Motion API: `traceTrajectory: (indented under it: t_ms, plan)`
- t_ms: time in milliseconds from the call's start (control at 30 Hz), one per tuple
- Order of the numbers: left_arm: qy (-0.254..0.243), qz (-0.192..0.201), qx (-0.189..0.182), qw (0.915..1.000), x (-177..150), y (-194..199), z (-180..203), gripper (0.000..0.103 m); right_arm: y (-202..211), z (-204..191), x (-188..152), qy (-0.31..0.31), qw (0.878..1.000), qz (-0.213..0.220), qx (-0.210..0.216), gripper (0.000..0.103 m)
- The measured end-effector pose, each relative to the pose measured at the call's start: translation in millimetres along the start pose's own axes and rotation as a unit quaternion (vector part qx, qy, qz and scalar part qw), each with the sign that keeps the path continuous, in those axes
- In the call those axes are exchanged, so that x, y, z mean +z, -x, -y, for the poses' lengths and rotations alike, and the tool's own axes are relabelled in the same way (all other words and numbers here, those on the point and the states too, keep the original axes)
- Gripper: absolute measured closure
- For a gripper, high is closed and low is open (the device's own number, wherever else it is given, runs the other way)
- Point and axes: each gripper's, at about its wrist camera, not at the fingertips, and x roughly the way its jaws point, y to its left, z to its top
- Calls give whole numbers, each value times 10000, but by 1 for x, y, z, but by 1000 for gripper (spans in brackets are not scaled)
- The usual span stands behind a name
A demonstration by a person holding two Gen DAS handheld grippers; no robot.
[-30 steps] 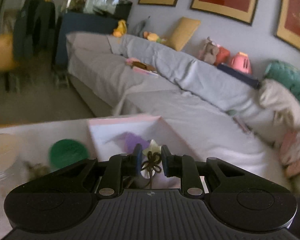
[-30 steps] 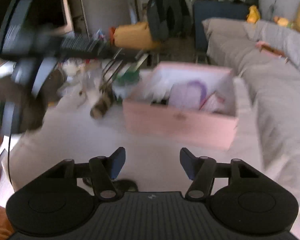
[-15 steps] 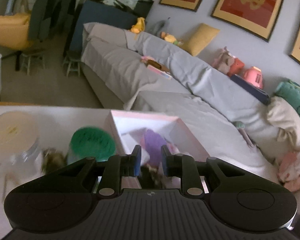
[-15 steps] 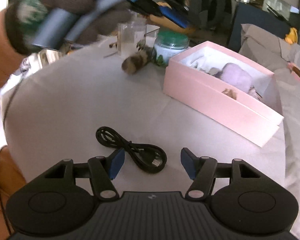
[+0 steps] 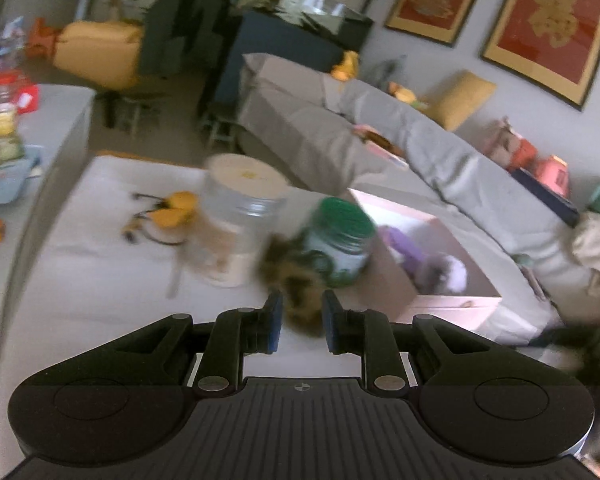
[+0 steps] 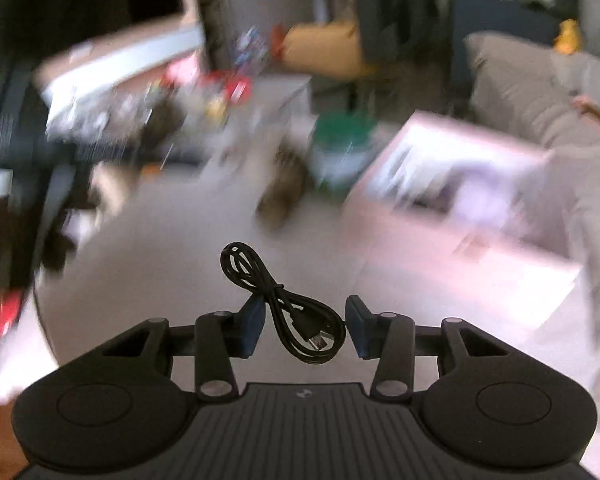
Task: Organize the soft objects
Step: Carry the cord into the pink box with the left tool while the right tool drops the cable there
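On the white table (image 6: 188, 264), my right gripper (image 6: 306, 328) has its jaws closing on a coiled black cable (image 6: 278, 292). Both pads touch the coil, which stays sharp while the room blurs. My left gripper (image 5: 300, 320) holds its jaws a narrow gap apart, with nothing pressed between them. A brown furry toy (image 5: 296, 284) shows through that gap. The same toy (image 6: 280, 192) lies on the table, apart from the blurred left gripper (image 6: 32, 140). The pink box (image 5: 452, 304) holds a purple plush (image 5: 404, 244) and other soft bits.
A green-lidded jar (image 5: 340, 240) and a clear jar (image 5: 240, 216) stand by the furry toy. A yellow item (image 5: 176, 208) lies further left on the table. The grey sofa (image 5: 420, 152) runs behind the box. Clutter fills a side table (image 6: 220, 92).
My left gripper swung left from over the pink box toward the jars, and the star ornament seen between its jaws is gone. My right gripper moved onto the cable and narrowed around it.
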Motion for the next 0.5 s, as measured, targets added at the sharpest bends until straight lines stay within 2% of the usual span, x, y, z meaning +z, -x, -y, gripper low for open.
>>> traceTrajectory:
  t_ms: [133,200,267,300,367,500]
  plan:
    - [122,87,256,9996,18,21,-19,80,22,32,74,-375,9942,527,-855,58]
    - [43,118,407,9991,35,34,-24,80,13,57,109,-704,9895,342,-1212,30]
    - [-125,192,587,9980,57,49,-27,80,0,85,138,-1165,9842,14,-1336,30]
    - [-204,233,666,9973,70,57,-30,80,-4,93,149,-1432,9803,-81,-1356,30]
    - [-346,283,752,9962,95,69,-34,80,-4,99,173,-1750,9787,-153,-1062,30]
    - [-459,198,837,9952,149,72,-46,80,7,69,229,-1535,9843,245,-830,30]
